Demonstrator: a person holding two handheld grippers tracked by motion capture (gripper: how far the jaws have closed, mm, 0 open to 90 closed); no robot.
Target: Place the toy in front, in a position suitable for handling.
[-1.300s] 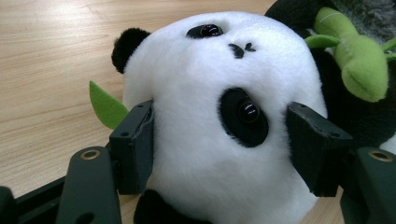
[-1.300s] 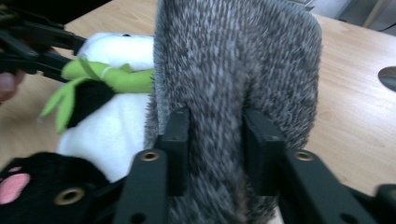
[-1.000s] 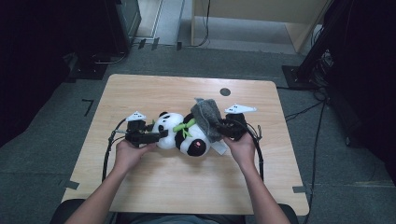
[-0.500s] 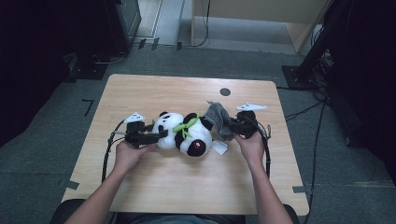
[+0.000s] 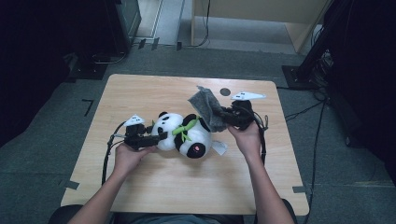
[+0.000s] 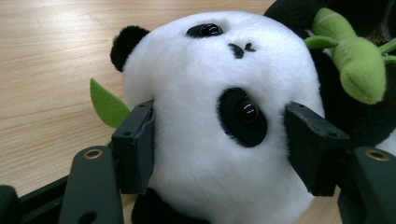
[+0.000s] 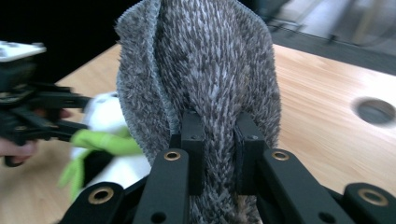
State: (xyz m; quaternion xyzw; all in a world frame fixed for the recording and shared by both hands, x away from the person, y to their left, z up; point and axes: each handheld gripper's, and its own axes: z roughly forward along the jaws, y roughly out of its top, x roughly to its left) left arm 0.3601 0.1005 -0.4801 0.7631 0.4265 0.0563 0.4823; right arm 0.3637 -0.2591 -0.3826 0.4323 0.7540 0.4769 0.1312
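Your forearms are bare, no sleeves in the high view. Each hand carries a black tool. Left gripper: black body, pale three-cornered plate on top, black cable looping off its rear. Right gripper: same build, same pale plate, black cable trailing along your wrist. In the gripper views your jaws are matte black, blocky square pads on flat link arms, with brass-coloured ringed holes at the pivots.

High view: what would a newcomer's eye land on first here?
The plush panda lying mid-table, its white head clamped between the left gripper jaws. Next, the grey fuzzy cloth pinched in the right gripper, lifted above the panda's body beside the green bamboo sprig.
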